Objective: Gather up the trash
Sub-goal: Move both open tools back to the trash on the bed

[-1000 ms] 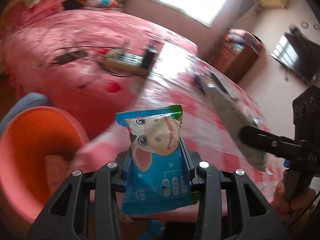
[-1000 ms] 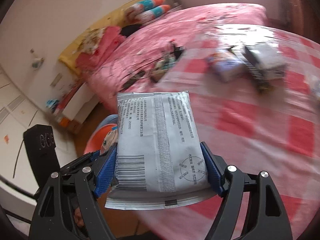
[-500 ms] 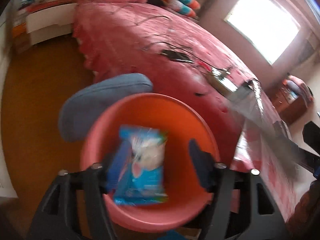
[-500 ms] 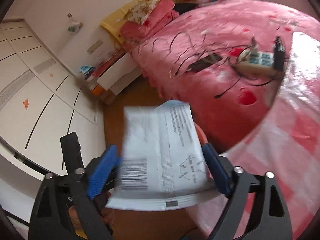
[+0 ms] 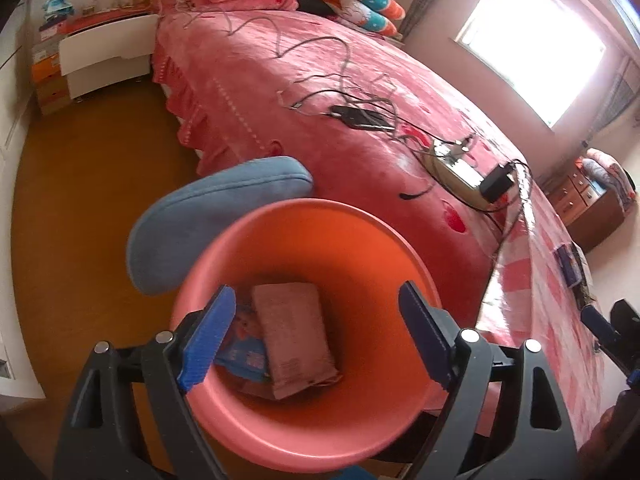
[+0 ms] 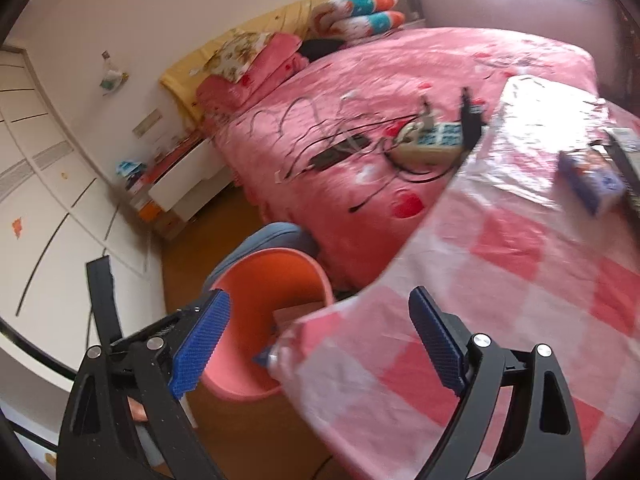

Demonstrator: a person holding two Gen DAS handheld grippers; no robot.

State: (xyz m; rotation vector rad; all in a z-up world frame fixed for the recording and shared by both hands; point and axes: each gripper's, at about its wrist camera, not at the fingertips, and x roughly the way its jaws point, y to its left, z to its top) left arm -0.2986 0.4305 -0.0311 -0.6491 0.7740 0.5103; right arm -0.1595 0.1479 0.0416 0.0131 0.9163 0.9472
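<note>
An orange bin [image 5: 320,432] stands on the floor beside the table; it also shows in the right wrist view [image 6: 256,280]. Inside it lie a grey packet [image 5: 296,336] and, partly under it, the blue cartoon snack bag [image 5: 244,344]. My left gripper [image 5: 318,336] is open and empty, right above the bin's mouth. My right gripper [image 6: 320,344] is open and empty, over the table's corner next to the bin. A small blue-white carton [image 6: 592,184] lies on the checked tablecloth [image 6: 520,280].
A blue cushion [image 5: 208,216] sits behind the bin. The pink bed [image 5: 320,92] carries cables, a phone [image 5: 360,118] and a power strip [image 6: 432,144]. A white nightstand [image 5: 104,52] stands at the far wall, a wooden dresser [image 5: 588,204] to the right.
Both grippers swung from the table to the bin and opened. The blue snack bag and the grey packet dropped into the bin.
</note>
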